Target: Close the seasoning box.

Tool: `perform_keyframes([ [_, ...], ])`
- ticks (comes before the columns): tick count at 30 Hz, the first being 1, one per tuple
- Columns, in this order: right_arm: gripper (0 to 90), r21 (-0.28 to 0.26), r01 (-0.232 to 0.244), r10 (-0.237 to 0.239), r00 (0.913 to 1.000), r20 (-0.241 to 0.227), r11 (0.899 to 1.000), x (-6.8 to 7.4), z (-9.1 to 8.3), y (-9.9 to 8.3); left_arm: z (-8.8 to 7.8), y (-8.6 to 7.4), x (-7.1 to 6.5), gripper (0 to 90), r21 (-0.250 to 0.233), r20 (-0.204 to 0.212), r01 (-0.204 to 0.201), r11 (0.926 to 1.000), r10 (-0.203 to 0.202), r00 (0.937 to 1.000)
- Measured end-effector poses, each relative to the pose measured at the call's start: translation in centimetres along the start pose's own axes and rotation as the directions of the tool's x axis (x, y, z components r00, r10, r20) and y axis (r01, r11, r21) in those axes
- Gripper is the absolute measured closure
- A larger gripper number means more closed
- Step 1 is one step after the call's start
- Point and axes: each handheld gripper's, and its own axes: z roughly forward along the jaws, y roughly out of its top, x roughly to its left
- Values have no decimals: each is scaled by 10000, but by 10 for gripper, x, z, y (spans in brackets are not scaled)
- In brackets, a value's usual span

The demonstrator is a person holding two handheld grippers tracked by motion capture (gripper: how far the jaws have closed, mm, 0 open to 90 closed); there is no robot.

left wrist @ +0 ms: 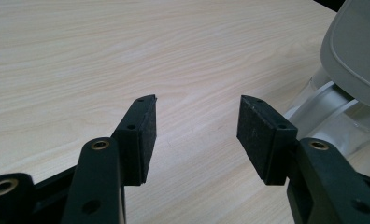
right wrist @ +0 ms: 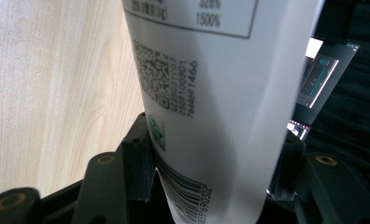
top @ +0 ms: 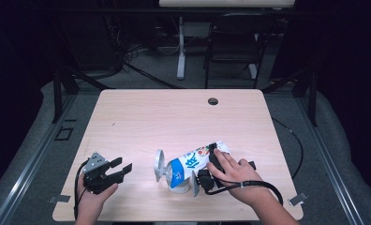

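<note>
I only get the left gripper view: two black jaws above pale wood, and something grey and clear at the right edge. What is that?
Observer: A clear plastic container with a round grey lid. In the high view, a white and blue drink carton leans tilted over it, blue end down.
Visitor: What keeps the carton tilted?
Observer: The right gripper; its black jaws clamp the carton's printed white sides.
</note>
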Motion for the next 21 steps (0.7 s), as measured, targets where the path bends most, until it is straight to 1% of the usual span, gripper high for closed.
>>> perform_keyframes([
  [4, 460, 43, 46, -46, 10000, 24, 10000, 0, 0, 0, 0, 0, 0, 478, 30, -16, 23, 10000, -23, 10000],
  [5, 460, -97, -50, 50, 10000, -4, 9999, 1, 1, 0, 0, 0, 0, 478, 26, -16, 25, 10000, -25, 10000],
  [6, 460, 32, 39, -39, 10000, 30, 10000, 0, 0, 0, 0, 0, 0, 478, 25, -18, 24, 10000, -24, 10000],
  [8, 460, 42, 49, -49, 10000, 8, 10000, 0, 0, 0, 0, 0, 0, 478, 24, -19, 3, 10000, -3, 10000],
  [11, 461, -148, -85, 85, 10000, -26, 9999, 1, 1, 0, 0, 0, 0, 478, 23, -20, 5, 10000, -5, 10000],
  [12, 461, 42, 60, -60, 10000, 4, 10000, 0, 0, 0, 0, 0, 0, 478, 21, -21, 7, 10000, -7, 10000],
  [14, 462, -39, 26, -26, 10000, 15, 10000, 0, 0, 0, 0, 0, 0, 478, 28, -19, -4, 10000, 4, 10000],
  [21, 462, -41, 39, -39, 10000, 22, 10000, 0, 0, 0, 0, 0, 0, 478, 13, -32, 19, 10000, -19, 10000],
])
